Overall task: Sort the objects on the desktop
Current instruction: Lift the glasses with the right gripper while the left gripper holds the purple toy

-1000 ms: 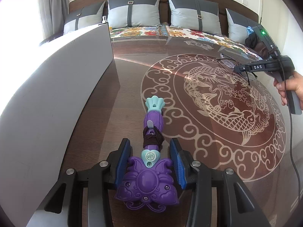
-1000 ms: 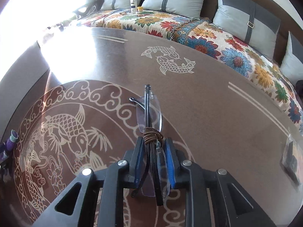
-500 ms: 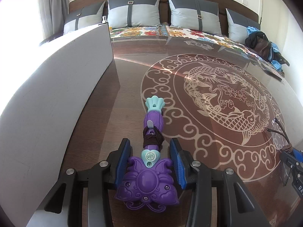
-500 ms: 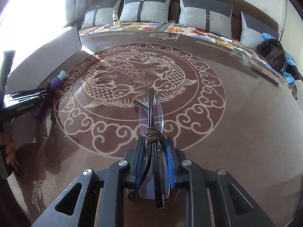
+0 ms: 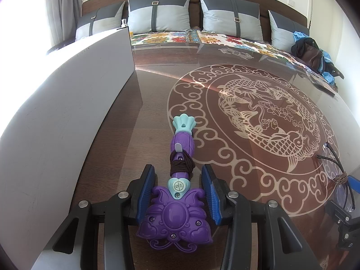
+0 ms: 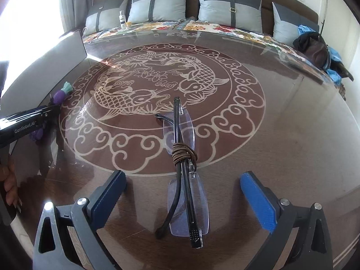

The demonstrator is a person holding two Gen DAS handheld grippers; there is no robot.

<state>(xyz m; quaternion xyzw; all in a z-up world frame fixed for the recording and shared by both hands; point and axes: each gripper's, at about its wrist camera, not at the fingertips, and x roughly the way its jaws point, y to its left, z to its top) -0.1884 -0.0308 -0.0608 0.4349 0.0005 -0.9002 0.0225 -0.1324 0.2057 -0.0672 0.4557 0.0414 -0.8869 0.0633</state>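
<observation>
Purple toy wand [image 5: 177, 204] between left gripper [image 5: 178, 192] pads, beside the white board [image 5: 67, 117].
Right gripper [image 6: 182, 193] gapes wide around folded glasses [image 6: 183, 168] on open glass table [image 6: 281, 135].

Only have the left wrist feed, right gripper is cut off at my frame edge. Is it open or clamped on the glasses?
Observer: Open. The right gripper has its jaws spread wide.
Operator: Glasses touching either pad?
Observer: No. The glasses lie folded on the table between the pads, clear of both.
Operator: What's behind the white board on my left?
Observer: A white bottle standing on the floral cover, in front of the cushions.
</observation>
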